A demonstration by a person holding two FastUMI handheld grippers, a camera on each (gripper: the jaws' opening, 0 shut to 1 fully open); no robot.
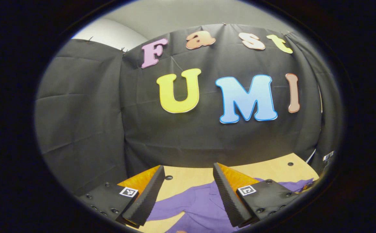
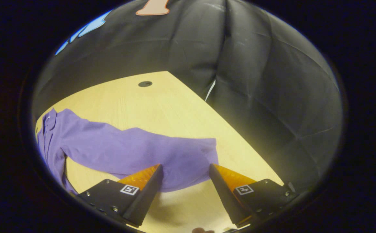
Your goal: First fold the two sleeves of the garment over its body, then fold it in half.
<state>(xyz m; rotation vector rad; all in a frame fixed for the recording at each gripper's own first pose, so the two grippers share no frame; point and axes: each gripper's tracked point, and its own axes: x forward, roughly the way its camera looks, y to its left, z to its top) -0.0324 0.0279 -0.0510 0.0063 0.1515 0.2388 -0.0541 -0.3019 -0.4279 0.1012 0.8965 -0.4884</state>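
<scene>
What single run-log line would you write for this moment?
stage: sleeves unfolded | left gripper: open above purple garment | right gripper: open by sleeve end | table: garment flat

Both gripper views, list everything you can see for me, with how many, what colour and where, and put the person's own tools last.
Garment: one, purple, spread flat on the table; the right gripper view shows a sleeve stretched toward the table's edge, the left gripper view its collar area.
Table: one, light wood, under the garment.
Holes in the tabletop: at least two, dark, round, near the far edge.
Booth wall: one, black cloth, behind the table.
Left tongs: one pair, open, above the garment's collar area.
Right tongs: one pair, open, above the sleeve end, holding nothing.
</scene>
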